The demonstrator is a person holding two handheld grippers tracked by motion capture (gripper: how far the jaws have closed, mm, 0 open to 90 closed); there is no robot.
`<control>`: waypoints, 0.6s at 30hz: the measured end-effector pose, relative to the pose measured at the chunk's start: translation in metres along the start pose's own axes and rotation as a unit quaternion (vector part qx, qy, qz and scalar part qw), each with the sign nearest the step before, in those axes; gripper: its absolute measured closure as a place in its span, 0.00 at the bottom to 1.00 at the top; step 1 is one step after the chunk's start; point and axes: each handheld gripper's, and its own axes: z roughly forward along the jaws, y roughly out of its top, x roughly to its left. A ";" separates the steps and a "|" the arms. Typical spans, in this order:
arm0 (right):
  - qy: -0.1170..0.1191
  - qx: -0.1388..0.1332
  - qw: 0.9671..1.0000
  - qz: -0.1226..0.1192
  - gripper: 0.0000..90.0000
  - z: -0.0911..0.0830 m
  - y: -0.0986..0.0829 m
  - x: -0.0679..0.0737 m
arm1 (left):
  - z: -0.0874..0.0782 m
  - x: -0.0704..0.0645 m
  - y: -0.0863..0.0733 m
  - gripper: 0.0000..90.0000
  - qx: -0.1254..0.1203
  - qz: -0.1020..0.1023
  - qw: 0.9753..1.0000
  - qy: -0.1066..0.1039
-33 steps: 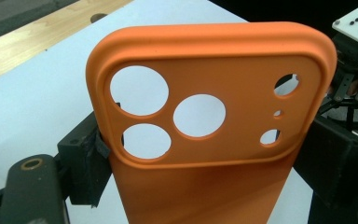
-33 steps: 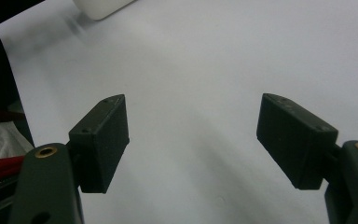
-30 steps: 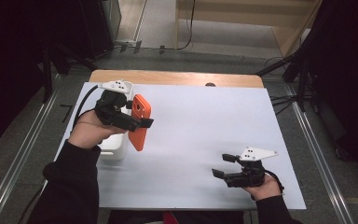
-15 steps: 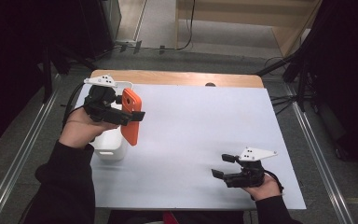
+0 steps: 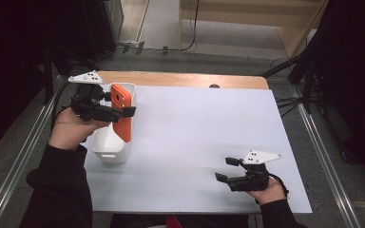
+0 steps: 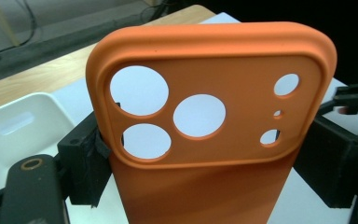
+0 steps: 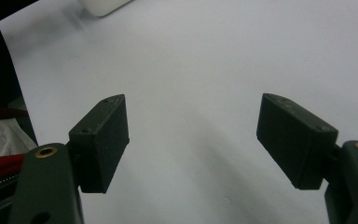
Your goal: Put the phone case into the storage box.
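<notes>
An orange phone case [image 5: 122,111] with round camera holes is held upright over the right wall of a white bin [image 5: 108,149] at the table's left. My left gripper [image 5: 119,113] is shut on the case, its two black jaws pressing the case's side edges; close up, the orange phone case [image 6: 205,116] stands between them, camera holes at the top. My right gripper [image 5: 224,169] rests low at the front right of the white table top, open, and from its own camera the right gripper [image 7: 193,135] has nothing but bare table between its jaws.
The white sheet [image 5: 204,128] covers most of the wooden table [image 5: 180,80], whose bare strip shows along the far edge. A small dark spot [image 5: 214,86] sits at that edge. Metal rails [image 5: 323,152] run along both sides, with cables on the floor beyond.
My left gripper has carried the orange case up and away toward the far left, baring more of the white bin beneath it. The right gripper has stayed put and open.
</notes>
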 end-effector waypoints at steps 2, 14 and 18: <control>0.000 0.000 1.000 0.001 0.26 0.000 0.000 0.000 | 0.000 0.003 -0.001 0.17 -0.003 -0.005 1.000 0.010; -0.001 -0.001 1.000 0.004 0.26 0.000 0.000 -0.001 | 0.003 0.020 -0.007 0.17 -0.026 -0.052 0.996 0.065; -0.001 -0.002 1.000 0.005 0.26 0.000 0.000 -0.001 | 0.008 0.024 -0.007 0.17 -0.030 -0.064 0.994 0.079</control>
